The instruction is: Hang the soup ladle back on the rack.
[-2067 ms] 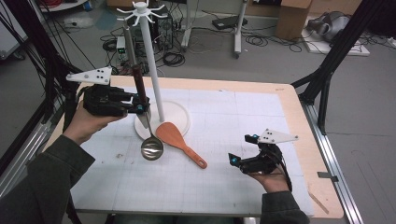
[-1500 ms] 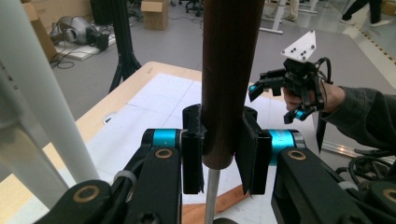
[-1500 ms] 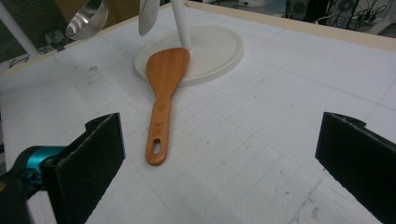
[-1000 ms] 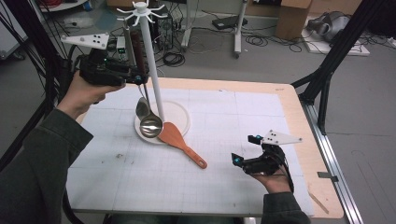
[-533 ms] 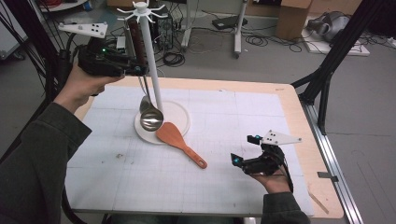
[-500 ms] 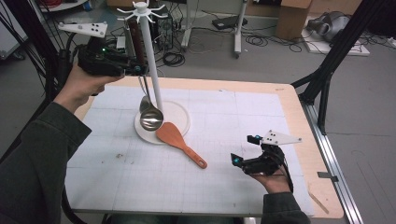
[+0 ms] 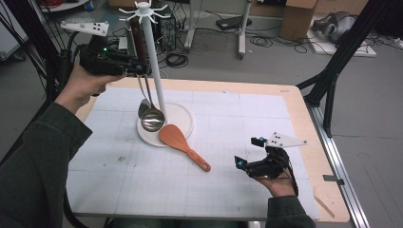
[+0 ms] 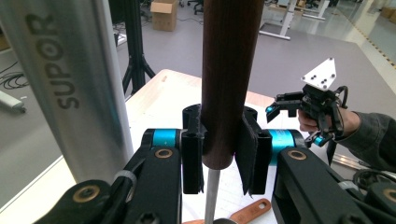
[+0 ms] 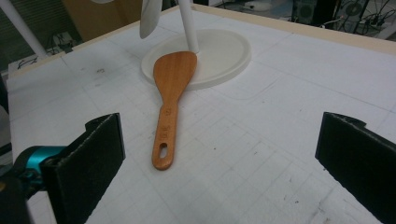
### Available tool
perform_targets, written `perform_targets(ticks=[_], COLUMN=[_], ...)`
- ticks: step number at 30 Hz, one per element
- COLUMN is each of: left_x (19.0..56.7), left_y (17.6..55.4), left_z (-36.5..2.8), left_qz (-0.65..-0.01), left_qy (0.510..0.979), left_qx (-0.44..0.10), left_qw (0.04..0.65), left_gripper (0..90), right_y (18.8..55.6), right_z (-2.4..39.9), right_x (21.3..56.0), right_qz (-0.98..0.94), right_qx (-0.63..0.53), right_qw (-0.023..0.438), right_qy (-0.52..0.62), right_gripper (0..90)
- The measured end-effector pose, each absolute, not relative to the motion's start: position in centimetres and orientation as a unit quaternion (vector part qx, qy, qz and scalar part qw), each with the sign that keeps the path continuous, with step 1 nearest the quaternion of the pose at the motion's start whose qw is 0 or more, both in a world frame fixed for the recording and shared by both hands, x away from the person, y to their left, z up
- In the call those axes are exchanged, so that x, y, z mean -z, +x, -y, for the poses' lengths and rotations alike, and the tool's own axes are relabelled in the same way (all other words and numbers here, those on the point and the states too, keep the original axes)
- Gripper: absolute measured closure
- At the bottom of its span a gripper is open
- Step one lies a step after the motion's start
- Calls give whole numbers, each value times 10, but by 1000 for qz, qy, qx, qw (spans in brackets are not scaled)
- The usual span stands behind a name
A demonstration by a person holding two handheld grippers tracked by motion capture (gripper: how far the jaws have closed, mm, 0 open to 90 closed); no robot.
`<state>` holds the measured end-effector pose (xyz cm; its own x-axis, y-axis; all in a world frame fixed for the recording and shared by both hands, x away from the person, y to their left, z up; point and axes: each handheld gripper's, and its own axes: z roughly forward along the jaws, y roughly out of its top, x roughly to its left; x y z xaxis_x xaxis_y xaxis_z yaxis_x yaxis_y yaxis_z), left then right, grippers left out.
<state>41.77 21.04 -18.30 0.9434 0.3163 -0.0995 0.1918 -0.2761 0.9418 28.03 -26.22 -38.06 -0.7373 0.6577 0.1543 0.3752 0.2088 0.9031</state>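
My left gripper is held high beside the white rack pole, shut on the brown wooden handle of a steel ladle. The ladle hangs upright with its bowl just above the rack's round base. In the left gripper view the handle sits clamped between the pads, and the pole stands close on the left. A wooden spatula lies with its blade on the base rim. My right gripper rests open on the table at the right, and the spatula lies ahead of its jaws.
The rack's hooks spread at the pole's top, above the ladle handle. A white gridded mat covers the wooden table. Black frame legs, cables and boxes stand on the floor beyond the far edge. The right gripper shows far off in the left gripper view.
My left gripper has lifted the ladle from the mat up along the pole, toward the hooks. The right gripper has stayed where it was.
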Motion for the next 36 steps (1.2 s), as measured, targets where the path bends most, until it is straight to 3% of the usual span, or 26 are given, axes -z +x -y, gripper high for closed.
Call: perform_targets(ticks=[36], left_x=[189], left_y=[414], left_z=[-215], left_qz=[-209], left_qy=[772], left_qx=[-74], left_qw=[596], left_gripper=[720], right_y=[279], right_z=[261], right_x=[378], right_qz=[-761], right_qx=[-545], right_qw=[125], right_qy=[329], right_gripper=[5])
